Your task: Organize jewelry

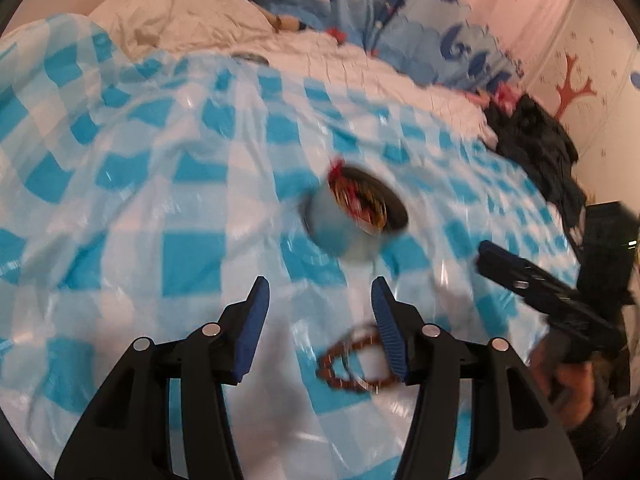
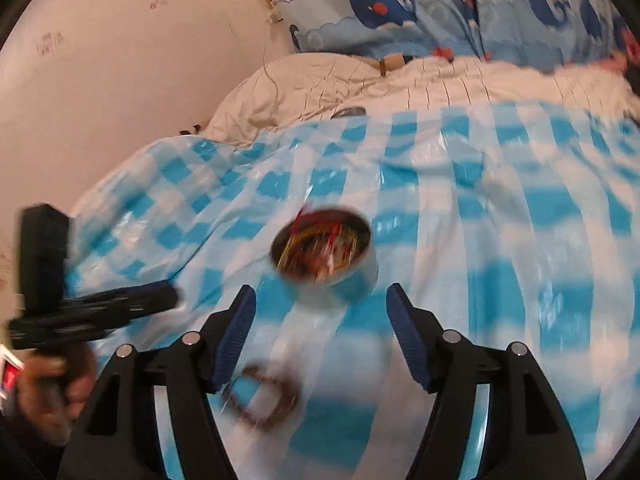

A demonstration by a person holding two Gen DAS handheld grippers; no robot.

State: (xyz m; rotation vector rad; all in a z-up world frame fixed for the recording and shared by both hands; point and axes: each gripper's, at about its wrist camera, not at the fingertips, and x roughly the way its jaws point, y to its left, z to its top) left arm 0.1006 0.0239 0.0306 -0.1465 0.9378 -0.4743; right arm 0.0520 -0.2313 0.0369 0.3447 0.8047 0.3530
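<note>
While you are looking through the left wrist view, the left gripper (image 1: 320,296) is hanging with fingers apart and empty; the brown bead bracelet (image 1: 352,360) is lying on the checkered sheet (image 1: 120,184) just inside the right finger, so centre over it first. The tin (image 1: 356,212), full of jewelry, is waiting beyond the fingertips.

In the right wrist view, the right gripper (image 2: 320,304) is also spread and empty, the bracelet beside its left finger. The frames are blurring; slow down. The sheet's wrinkles may be snagging beads.
</note>
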